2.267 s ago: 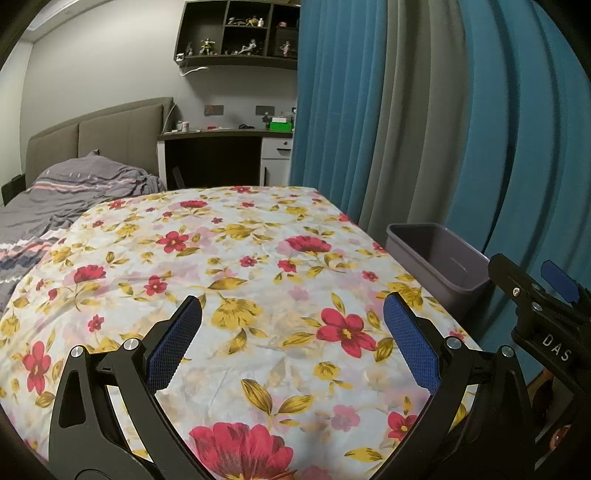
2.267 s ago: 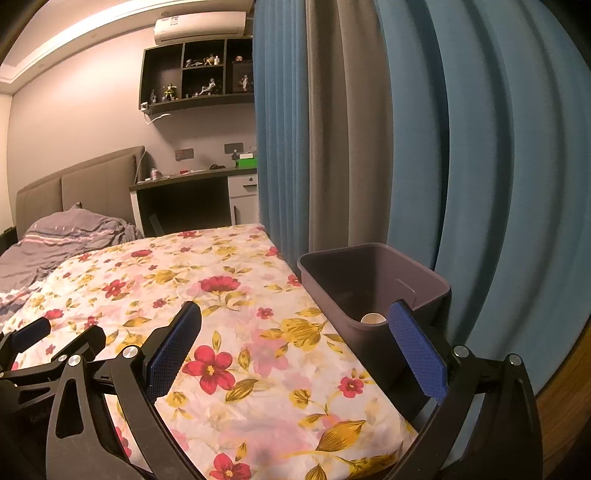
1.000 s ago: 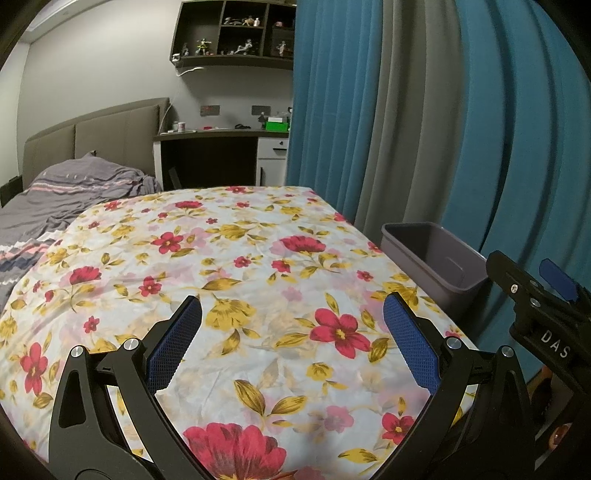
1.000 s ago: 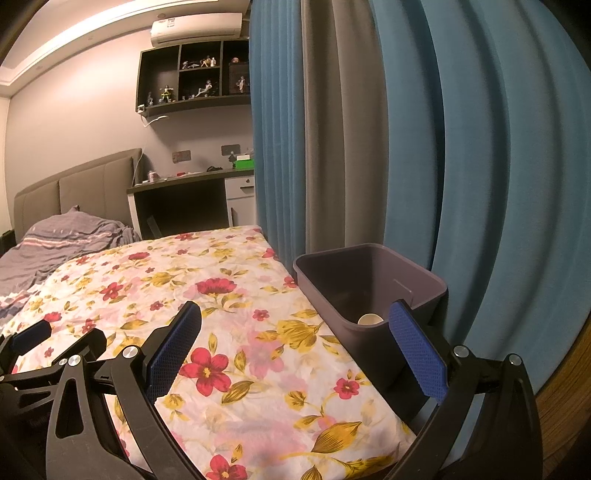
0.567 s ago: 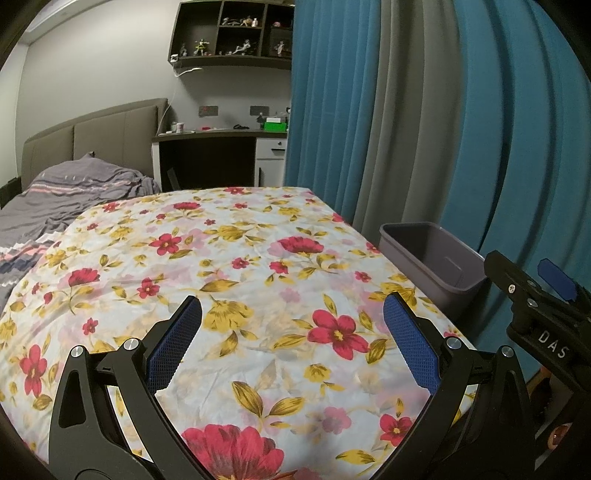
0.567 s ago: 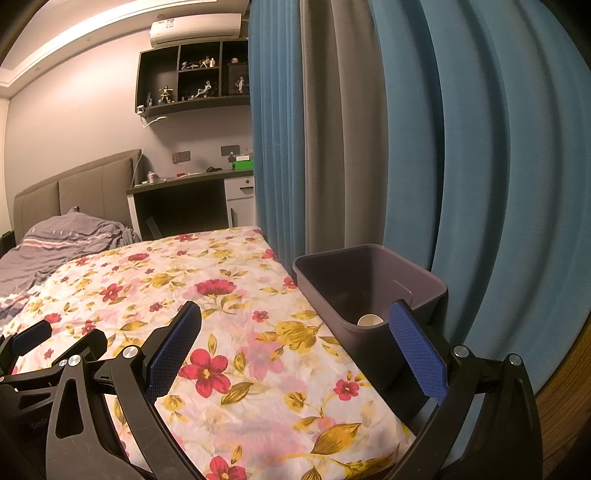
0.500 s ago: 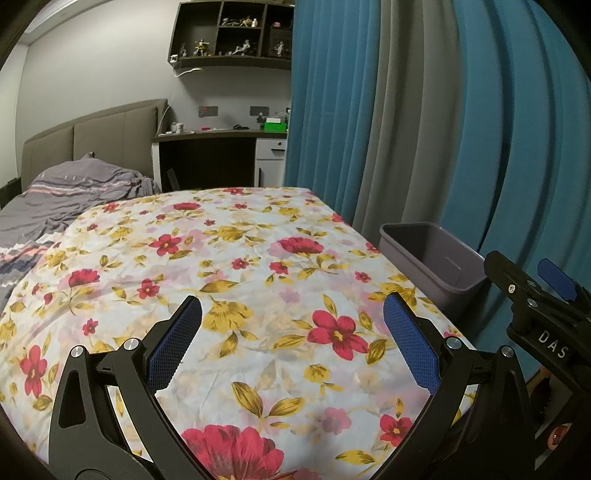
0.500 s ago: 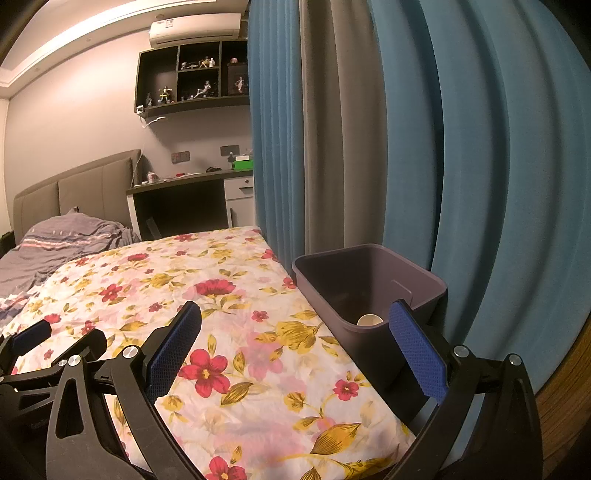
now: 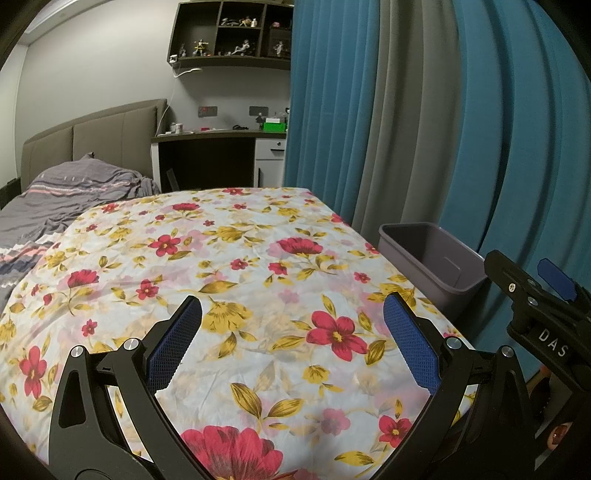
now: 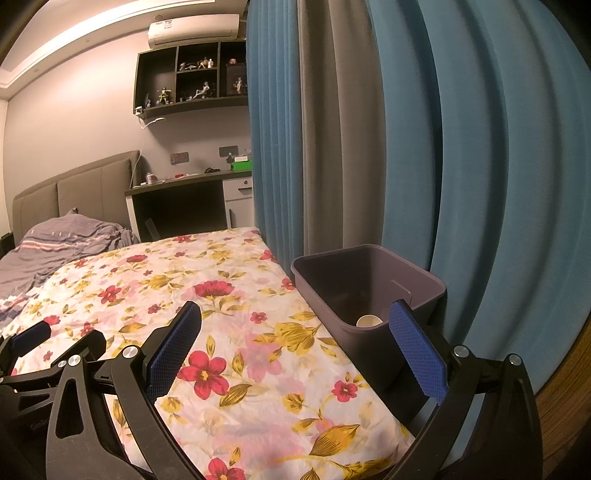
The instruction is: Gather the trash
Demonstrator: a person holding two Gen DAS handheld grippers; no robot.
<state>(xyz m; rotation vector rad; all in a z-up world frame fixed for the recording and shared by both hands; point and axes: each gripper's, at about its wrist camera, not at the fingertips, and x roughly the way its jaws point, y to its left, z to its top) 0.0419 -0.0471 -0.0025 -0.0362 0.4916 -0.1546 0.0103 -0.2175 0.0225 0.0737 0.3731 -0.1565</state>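
Note:
A grey plastic bin (image 10: pixel 369 291) stands beside the right edge of the bed; it also shows in the left wrist view (image 9: pixel 432 258). A pale paper cup (image 10: pixel 368 320) lies on the bin's bottom. My left gripper (image 9: pixel 291 343) is open and empty above the floral bedsheet (image 9: pixel 236 266). My right gripper (image 10: pixel 295 343) is open and empty over the bed's right edge, its right finger in front of the bin. No loose trash shows on the sheet (image 10: pixel 207 295).
Blue and grey curtains (image 9: pixel 424 129) hang close behind the bin. A grey blanket (image 9: pixel 66 195) is bunched at the head of the bed. A dark desk (image 9: pixel 218 155) and wall shelf (image 9: pixel 232 33) stand at the far wall.
Both grippers have drifted very slightly; the views have barely shifted. Both stay open and empty.

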